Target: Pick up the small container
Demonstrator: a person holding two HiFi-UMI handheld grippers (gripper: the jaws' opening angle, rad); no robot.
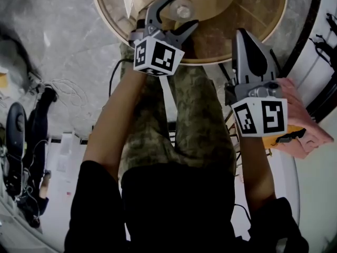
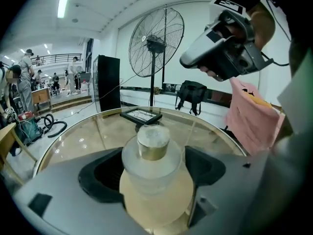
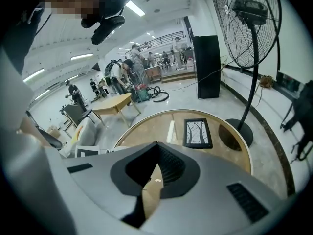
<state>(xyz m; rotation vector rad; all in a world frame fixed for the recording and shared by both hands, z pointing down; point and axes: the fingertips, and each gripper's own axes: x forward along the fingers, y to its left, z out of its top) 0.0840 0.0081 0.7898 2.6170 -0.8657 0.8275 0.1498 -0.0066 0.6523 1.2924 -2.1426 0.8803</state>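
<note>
Container: probably light, slick; grip body under cap.
Left gripper: jaws spread wide astride it.
Right gripper: jaws together, empty.

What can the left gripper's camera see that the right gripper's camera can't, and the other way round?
Only the left gripper view: a small frosted container with a gold cap standing between open jaws, a black backpack and a pink cloth.
Only the right gripper view: jaws closed together with nothing between them, and a light wooden table across the hall.
Both: the round glass-topped table, the black picture frame on it, and the big standing fan.
</note>
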